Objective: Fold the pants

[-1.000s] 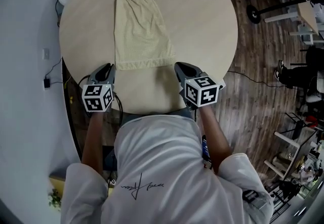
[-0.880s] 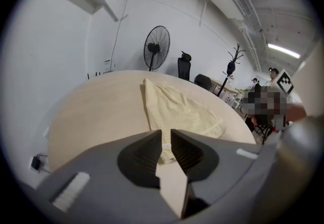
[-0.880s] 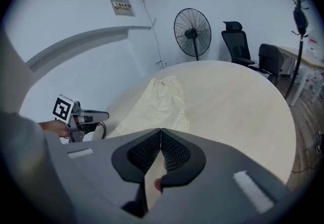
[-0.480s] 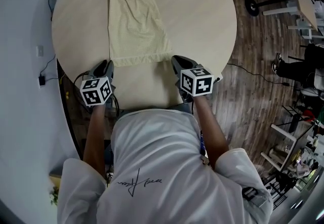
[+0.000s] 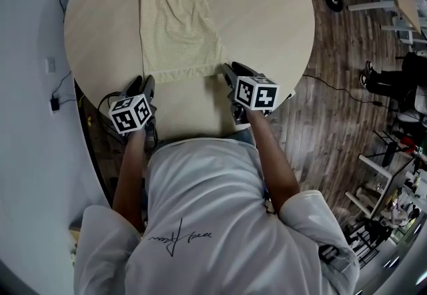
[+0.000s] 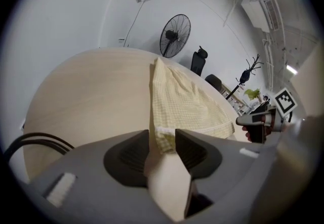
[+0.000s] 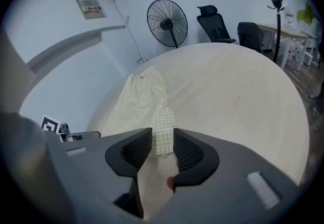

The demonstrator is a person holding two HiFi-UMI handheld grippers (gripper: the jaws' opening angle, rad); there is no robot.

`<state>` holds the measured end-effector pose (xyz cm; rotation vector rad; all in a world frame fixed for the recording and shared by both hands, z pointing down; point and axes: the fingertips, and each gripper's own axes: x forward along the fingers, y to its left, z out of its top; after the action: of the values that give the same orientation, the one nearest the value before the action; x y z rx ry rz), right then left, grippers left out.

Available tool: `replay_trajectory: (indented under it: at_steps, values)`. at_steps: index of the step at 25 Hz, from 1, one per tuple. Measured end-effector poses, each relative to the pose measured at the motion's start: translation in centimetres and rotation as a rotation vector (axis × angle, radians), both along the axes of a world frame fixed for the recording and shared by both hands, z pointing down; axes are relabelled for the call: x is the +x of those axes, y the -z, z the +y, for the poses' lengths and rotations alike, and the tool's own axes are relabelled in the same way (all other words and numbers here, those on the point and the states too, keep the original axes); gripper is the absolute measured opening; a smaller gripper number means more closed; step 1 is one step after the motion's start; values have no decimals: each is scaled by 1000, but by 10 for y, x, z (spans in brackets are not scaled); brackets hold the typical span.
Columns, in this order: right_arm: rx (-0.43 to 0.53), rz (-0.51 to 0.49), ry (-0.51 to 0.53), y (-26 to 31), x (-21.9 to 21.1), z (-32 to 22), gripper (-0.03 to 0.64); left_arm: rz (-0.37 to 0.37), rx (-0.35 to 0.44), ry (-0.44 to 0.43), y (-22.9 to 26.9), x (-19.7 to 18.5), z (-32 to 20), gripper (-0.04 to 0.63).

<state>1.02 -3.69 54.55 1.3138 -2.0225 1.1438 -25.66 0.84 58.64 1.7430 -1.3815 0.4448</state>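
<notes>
Pale yellow checked pants (image 5: 177, 27) lie flat on the round wooden table (image 5: 267, 20), the near hem towards me. My left gripper (image 5: 146, 80) is low at the hem's left corner. Its jaws have just been opening, and the corner of the pants (image 6: 182, 101) lies between the pads of the left gripper (image 6: 162, 137) without being pinched. My right gripper (image 5: 227, 71) is at the hem's right corner. Its jaws have just been opening too. The hem of the pants (image 7: 144, 99) sits loosely in the gap of the right gripper (image 7: 162, 139).
A black floor fan (image 7: 167, 23) and office chairs (image 7: 215, 23) stand beyond the table's far side. Cables (image 5: 63, 97) hang by the table's left edge. Dark wood floor (image 5: 333, 107) lies to the right, with desks and clutter further out.
Both grippers have come down and forward from just short of the hem to its two near corners. The right jaws have opened, and cloth now lies between both pairs of jaws.
</notes>
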Motion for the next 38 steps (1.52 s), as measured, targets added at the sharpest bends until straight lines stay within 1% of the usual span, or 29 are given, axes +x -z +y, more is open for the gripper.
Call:
replay_trajectory:
  at_steps: [3,6,11,14,16,20,23,25,28,30,33,36,38]
  values:
    - [-8,32,-21,-10,-1,-1,123,-27,-9,-18,-3,6,0,169]
    - [-17,58,-39,-20,-4,0,128,-62,-20,-21,-8,9,-2,169]
    - [-19,91,-65,-31,-7,1,127,-150,-11,-13,-11,12,-1,169]
    - [-15,116,-53,-34,-12,2,127,-190,-3,-26,-11,14,-2,169]
    - [-4,150,-39,-36,-14,2,127,-211,7,-42,-12,16,-2,169]
    - [23,211,-11,-36,-17,4,124,-221,11,-56,-12,18,-2,169]
    - [23,213,-2,-37,-22,5,91,-247,8,-68,-13,18,-2,169]
    - [20,215,4,-37,-25,6,66,-291,15,-85,-12,20,-4,166]
    - [11,212,0,-38,-26,6,54,-341,22,-120,-5,30,-11,149]
    - [0,197,-6,-39,-26,6,51,-348,16,-131,-4,35,-13,129]
    - [-14,173,-15,-40,-27,7,47,-336,14,-132,-7,38,-13,103]
    - [-29,146,-20,-40,-27,7,46,-305,-13,-116,-14,33,-9,97]
    - [-41,126,-25,-40,-25,6,44,-268,-24,-95,-14,31,-9,94]
